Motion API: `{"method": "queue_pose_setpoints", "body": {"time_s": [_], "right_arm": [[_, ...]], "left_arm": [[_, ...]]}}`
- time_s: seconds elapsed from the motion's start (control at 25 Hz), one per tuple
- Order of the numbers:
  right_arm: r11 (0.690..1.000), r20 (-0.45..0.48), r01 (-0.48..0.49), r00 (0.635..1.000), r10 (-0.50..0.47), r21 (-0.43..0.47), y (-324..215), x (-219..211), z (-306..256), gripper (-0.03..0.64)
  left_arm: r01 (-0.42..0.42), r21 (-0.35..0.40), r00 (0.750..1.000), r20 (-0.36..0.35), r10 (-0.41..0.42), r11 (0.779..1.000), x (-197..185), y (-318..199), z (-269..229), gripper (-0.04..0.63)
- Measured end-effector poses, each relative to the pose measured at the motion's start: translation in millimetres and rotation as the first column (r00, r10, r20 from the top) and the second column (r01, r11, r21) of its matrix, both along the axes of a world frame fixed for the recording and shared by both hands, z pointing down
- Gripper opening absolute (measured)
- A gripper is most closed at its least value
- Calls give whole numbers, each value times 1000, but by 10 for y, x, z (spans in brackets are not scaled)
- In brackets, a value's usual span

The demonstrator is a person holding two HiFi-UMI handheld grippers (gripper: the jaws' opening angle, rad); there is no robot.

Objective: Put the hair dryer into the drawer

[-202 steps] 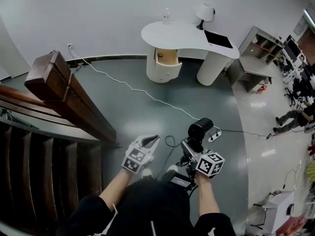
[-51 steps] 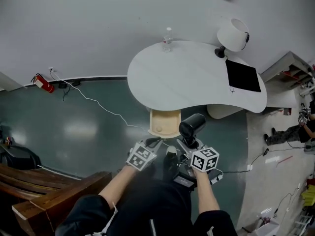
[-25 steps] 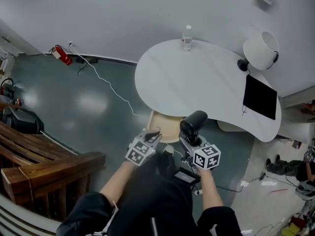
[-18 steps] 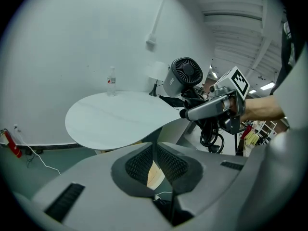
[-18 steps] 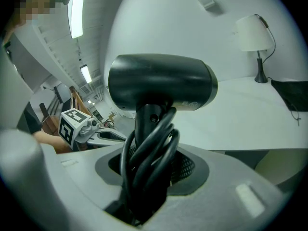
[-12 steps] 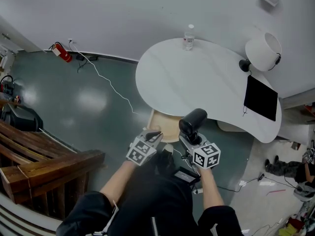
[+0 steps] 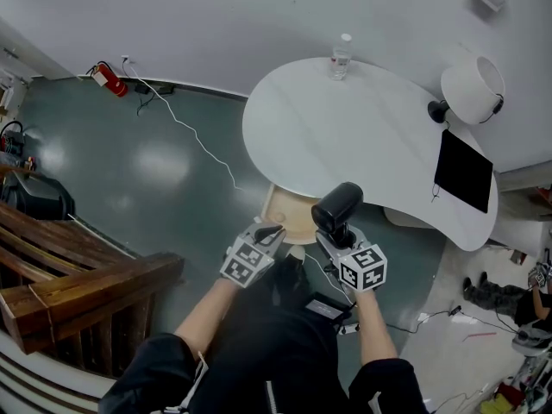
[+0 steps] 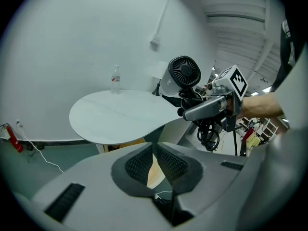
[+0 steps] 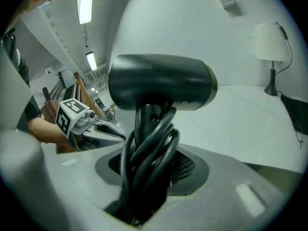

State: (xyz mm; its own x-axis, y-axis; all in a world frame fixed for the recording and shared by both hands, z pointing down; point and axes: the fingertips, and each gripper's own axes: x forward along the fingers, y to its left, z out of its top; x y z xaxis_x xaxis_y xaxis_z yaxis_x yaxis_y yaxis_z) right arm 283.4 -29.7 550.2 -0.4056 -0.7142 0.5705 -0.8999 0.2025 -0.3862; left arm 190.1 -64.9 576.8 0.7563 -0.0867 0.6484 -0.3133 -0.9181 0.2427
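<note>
A black hair dryer [image 7: 337, 207] with its cord wound round the handle stands upright in my right gripper [image 7: 335, 235], which is shut on that handle. In the right gripper view the dryer's barrel [image 9: 161, 83] fills the middle above the right gripper [image 9: 147, 172]. The open wooden drawer [image 7: 283, 216] juts out under the white table [image 7: 345, 128], just beyond both grippers. My left gripper [image 7: 269, 231] hovers at the drawer's near edge, shut and holding nothing. The left gripper view shows the left gripper [image 8: 154, 160] with the pads together and the dryer [image 8: 182, 76] to its right.
On the table stand a water bottle [image 7: 341, 57], a white lamp [image 7: 473, 89] and a flat black pad [image 7: 463, 171]. A wooden bench [image 7: 78, 274] is at the left. A white cable [image 7: 194, 141] runs across the floor to a red fire extinguisher [image 7: 108, 78].
The right gripper has rolled a little with the hair dryer, whose barrel now sits slightly higher in the head view. The left gripper has stayed at the drawer's edge.
</note>
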Motion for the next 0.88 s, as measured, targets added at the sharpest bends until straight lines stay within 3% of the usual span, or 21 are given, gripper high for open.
{"method": "queue_pose_setpoints", "body": {"time_s": [0.6,0.88], "right_arm": [[986,-91,155,983,-160,-65,-11,-208,372,179],[957,-174,266,943,-283,-116,28,-270,572,179]], "left_arm": [[85,-24,996,31,-84,996,-378,-92,244,34],[126,-23,991,40,-125,992,-518,-115,292,34]]}}
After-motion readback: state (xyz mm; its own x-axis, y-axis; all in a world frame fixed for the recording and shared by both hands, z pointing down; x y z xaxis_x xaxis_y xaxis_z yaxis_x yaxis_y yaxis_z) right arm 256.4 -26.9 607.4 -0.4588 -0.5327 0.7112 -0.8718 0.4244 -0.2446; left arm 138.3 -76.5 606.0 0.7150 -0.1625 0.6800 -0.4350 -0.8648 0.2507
